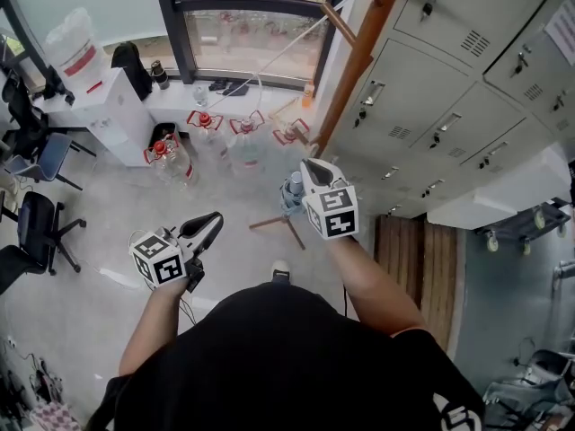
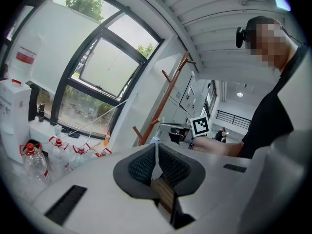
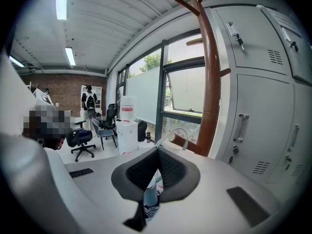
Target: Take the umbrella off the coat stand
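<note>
Both claws are fully closed and hold nothing: the left gripper (image 1: 215, 216) and right gripper (image 1: 311, 163) hover above the floor, short of the stand (image 1: 358, 54). The umbrella (image 1: 287, 50), a thin pale shaft, is on the stand, its curved handle (image 3: 183, 131) by a lower peg.

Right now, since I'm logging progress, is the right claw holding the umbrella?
No, the right claw is shut and empty; the umbrella's curved handle is by the coat stand beyond it.
</note>
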Demonstrator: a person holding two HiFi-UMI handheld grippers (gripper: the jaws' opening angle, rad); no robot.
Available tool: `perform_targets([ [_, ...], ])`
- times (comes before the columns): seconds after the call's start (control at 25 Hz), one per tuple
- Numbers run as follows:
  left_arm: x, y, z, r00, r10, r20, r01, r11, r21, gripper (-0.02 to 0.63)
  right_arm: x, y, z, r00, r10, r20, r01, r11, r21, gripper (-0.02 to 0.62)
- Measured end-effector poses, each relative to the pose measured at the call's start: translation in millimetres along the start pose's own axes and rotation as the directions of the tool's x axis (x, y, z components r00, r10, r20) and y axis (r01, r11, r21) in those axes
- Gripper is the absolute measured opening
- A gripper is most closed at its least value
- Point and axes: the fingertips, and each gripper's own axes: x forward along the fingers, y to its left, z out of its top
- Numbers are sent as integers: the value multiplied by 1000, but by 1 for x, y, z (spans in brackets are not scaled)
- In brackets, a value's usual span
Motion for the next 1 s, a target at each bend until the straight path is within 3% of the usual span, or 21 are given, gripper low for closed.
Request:
perform_targets([
  [1.0, -39, -40, -4, 999, -53, -3, 53, 997, 53, 26, -88, 9, 4, 997, -73, 29, 72, 997, 34, 8],
])
